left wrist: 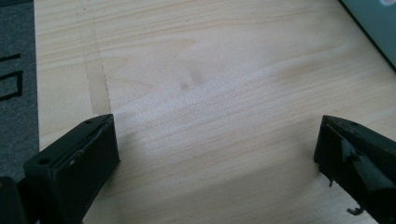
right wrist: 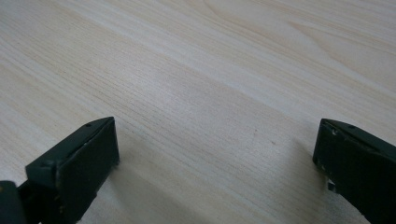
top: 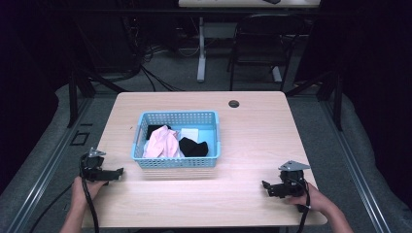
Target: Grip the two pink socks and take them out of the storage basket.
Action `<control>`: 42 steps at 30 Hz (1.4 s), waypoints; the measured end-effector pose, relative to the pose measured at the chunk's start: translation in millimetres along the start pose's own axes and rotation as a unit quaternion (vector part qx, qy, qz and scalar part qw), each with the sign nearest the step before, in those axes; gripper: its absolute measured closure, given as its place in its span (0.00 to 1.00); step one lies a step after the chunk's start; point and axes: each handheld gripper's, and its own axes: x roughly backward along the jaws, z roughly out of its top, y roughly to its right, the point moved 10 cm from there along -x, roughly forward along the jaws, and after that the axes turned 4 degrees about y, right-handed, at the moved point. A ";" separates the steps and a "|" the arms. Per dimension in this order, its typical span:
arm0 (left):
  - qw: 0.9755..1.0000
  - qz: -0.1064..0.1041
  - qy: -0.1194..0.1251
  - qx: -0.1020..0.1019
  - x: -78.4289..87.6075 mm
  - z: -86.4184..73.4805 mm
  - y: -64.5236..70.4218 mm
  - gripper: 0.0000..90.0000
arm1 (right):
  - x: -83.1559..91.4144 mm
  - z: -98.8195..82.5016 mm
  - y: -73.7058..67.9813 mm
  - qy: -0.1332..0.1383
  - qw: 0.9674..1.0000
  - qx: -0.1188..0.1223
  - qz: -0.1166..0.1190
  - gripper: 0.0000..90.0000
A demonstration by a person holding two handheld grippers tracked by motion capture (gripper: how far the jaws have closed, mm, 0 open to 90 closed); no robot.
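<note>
A light blue plastic basket (top: pixel 176 161) stands mid-table with a pink garment (top: pixel 162 141), a black garment (top: pixel 193 146) and a white cloth (top: pixel 190 133) inside. My left gripper (top: pixel 116 174) rests at the table's front left, pointing toward the basket's near left corner. In the left gripper view its gripper (left wrist: pixel 217 140) is open, jaws wide apart over bare wood, with a basket corner (left wrist: pixel 373 23) at top right. My right gripper (top: pixel 266 187) sits at the front right, well clear of the basket. In its own view that gripper (right wrist: pixel 215 140) is open, nothing between the jaws.
The wooden table (top: pixel 252 141) has a round cable hole (top: pixel 234 103) at the back. A black chair (top: pixel 260 46) and a white desk leg (top: pixel 201 48) stand beyond it. Grey floor (left wrist: pixel 16 93) lies off the table's left edge.
</note>
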 end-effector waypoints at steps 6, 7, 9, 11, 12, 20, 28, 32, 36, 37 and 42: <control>1.000 -0.002 -0.005 -0.003 0.0 0.2 -0.2 0.00 | 0.1 0.0 0.0 0.000 1.000 0.001 0.000 0.00; 1.000 -0.003 -0.005 -0.004 -0.3 0.5 -0.3 0.00 | 0.1 0.0 0.0 0.000 1.000 0.001 0.000 0.00; 1.000 -0.004 -0.009 -0.005 -0.4 0.8 -0.8 0.00 | 0.1 0.0 0.0 0.000 1.000 0.001 0.000 0.00; 1.000 -0.004 -0.015 -0.005 -0.1 0.6 -1.2 0.00 | -0.2 0.1 0.1 0.001 1.000 0.001 0.000 0.00; 1.000 -0.001 -0.017 -0.003 -0.3 0.7 -2.0 0.00 | -0.1 0.1 0.0 0.001 1.000 0.000 0.000 0.00; 1.000 0.005 -0.024 0.000 8.5 7.1 -3.7 0.00 | -0.1 0.0 0.0 0.000 1.000 0.000 0.000 0.00; 1.000 -0.001 -0.018 0.008 21.1 19.8 1.6 0.00 | -0.1 0.0 0.0 0.000 1.000 -0.001 0.000 0.00; 1.000 -0.004 -0.025 0.016 27.5 23.6 1.0 0.00 | -0.1 0.0 0.0 0.000 1.000 -0.001 0.000 0.00; 0.999 -0.006 -0.024 0.027 36.5 29.1 -0.9 0.00 | -0.1 0.0 0.0 0.000 1.000 -0.001 0.000 0.00; 0.999 -0.006 -0.022 0.029 39.1 30.8 -1.5 0.00 | -0.1 0.0 0.0 0.000 1.000 0.000 0.000 0.00; 0.999 -0.013 -0.011 0.034 54.5 44.0 0.7 0.00 | 0.1 -0.1 0.0 0.000 1.000 0.001 0.000 0.00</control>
